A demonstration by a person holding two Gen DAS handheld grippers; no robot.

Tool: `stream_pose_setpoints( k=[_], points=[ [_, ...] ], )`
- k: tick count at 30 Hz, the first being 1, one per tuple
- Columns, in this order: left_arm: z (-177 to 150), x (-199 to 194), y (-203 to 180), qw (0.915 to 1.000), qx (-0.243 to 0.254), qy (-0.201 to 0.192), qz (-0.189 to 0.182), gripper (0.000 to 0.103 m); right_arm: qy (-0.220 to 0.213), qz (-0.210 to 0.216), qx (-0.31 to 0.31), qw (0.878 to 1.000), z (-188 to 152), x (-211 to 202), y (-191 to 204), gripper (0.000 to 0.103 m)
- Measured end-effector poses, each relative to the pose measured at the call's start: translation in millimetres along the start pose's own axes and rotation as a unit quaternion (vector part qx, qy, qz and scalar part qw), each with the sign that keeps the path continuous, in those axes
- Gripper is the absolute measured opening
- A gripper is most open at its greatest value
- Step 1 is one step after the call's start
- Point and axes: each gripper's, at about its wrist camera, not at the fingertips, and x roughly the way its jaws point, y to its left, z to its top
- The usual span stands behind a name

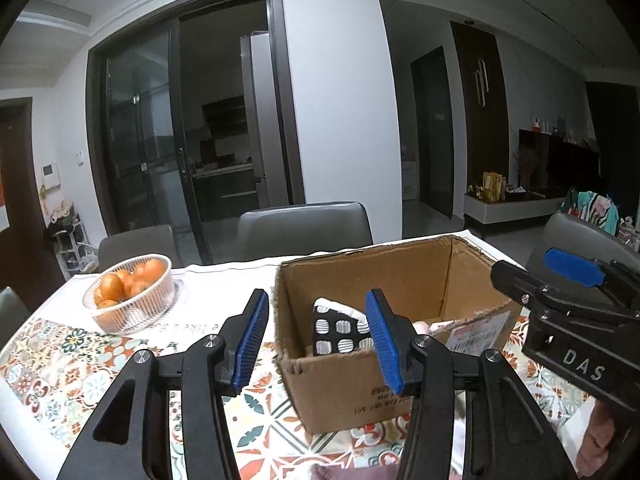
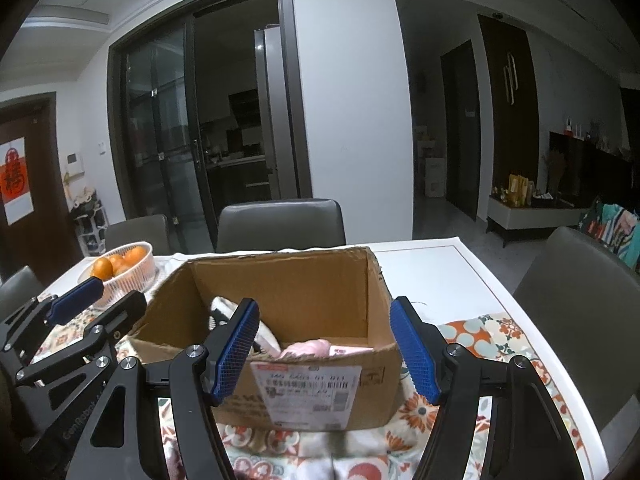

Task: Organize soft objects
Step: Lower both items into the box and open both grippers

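An open cardboard box (image 1: 400, 276) stands on the patterned tablecloth; it also shows in the right wrist view (image 2: 280, 284). Inside lie a black-and-white patterned soft item (image 1: 340, 330), seen partly in the right wrist view (image 2: 224, 312), and a pink soft item (image 2: 308, 348). My left gripper (image 1: 318, 336) is open and empty, just in front of the box's left corner. My right gripper (image 2: 330, 348) is open and empty, in front of the box's near wall. The right gripper also shows at the right of the left wrist view (image 1: 560, 280). A pinkish cloth (image 2: 320, 464) lies at the bottom edge, blurred.
A white basket of oranges (image 1: 130, 298) stands on the table at the left, behind the left gripper. Grey chairs (image 1: 304, 226) line the far side and one (image 2: 580, 300) stands at the right. The table's white edge (image 2: 500, 280) runs along the right.
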Motion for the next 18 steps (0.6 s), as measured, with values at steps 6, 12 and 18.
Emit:
stream_pose_setpoints(
  k=[6,12,18],
  points=[
    [-5,-22,5,1.0000,0.006,-0.001,0.004,0.050,-0.003,0.002,-0.005,1.000,-3,-23,10,0.069],
    [-14,-42,10,0.9999,0.004,0.004,0.009,0.050,0.002,0.011,-0.007,1.000,-10,-42,21,0.069],
    [-27,-61,14,0.9998,0.003,0.013,0.015,0.050,0.010,0.022,-0.013,1.000,-23,-56,30,0.069]
  ],
)
